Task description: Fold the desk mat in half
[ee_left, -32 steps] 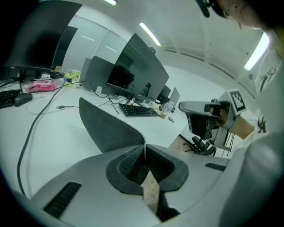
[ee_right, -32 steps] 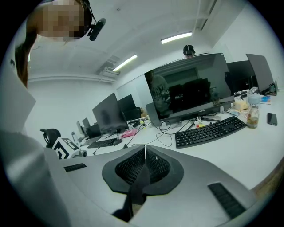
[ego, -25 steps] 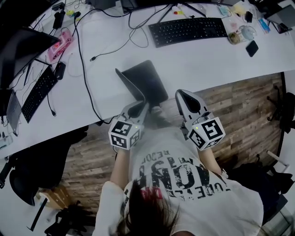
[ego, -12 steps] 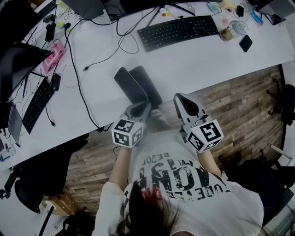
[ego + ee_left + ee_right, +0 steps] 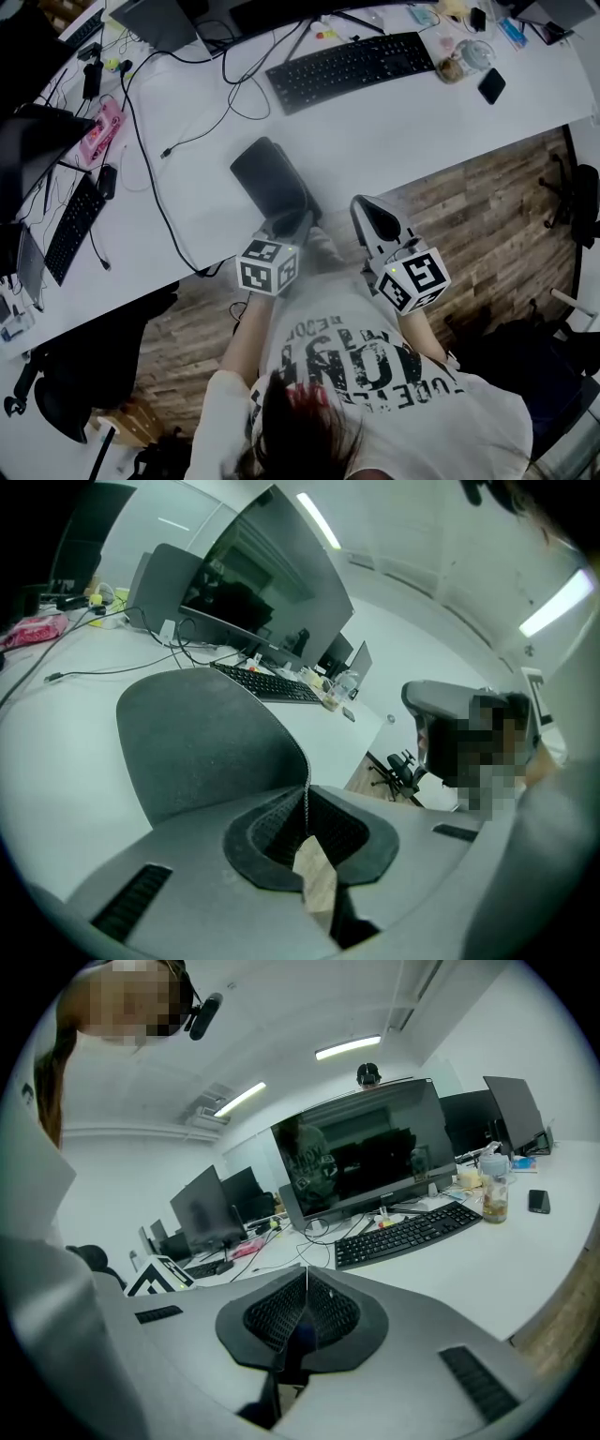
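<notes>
- Left gripper (image 5: 291, 223) was clenched on the near edge of the dark grey desk mat (image 5: 272, 176); in the left gripper view the stitched edge of the mat ran straight into the closed jaws.
- Right gripper (image 5: 367, 208) was closed on nothing, its jaws pressed together, and it hung beside the mat at the near edge of the desk.
- White desk (image 5: 403, 122) was long and curved and took up most of the head view; under its near edge was a wooden floor (image 5: 478, 216).
- Desk mat lay near the front edge of the desk, well apart from the other things.
- Big dark monitor (image 5: 361, 1157) stood at the back of the desk, with a black keyboard (image 5: 352, 67) in front of it.
- Second keyboard (image 5: 73, 225) lay far to the left, near a pink object (image 5: 98, 131).
- Black cables (image 5: 150, 159) ran loose over the desk to the left of the mat.
- Black phone (image 5: 490, 85) lay at the right end, near a bottle (image 5: 494, 1190).
- Whether the layers of the mat lay flat on each other could not be told, as the left gripper covered its near end.
</notes>
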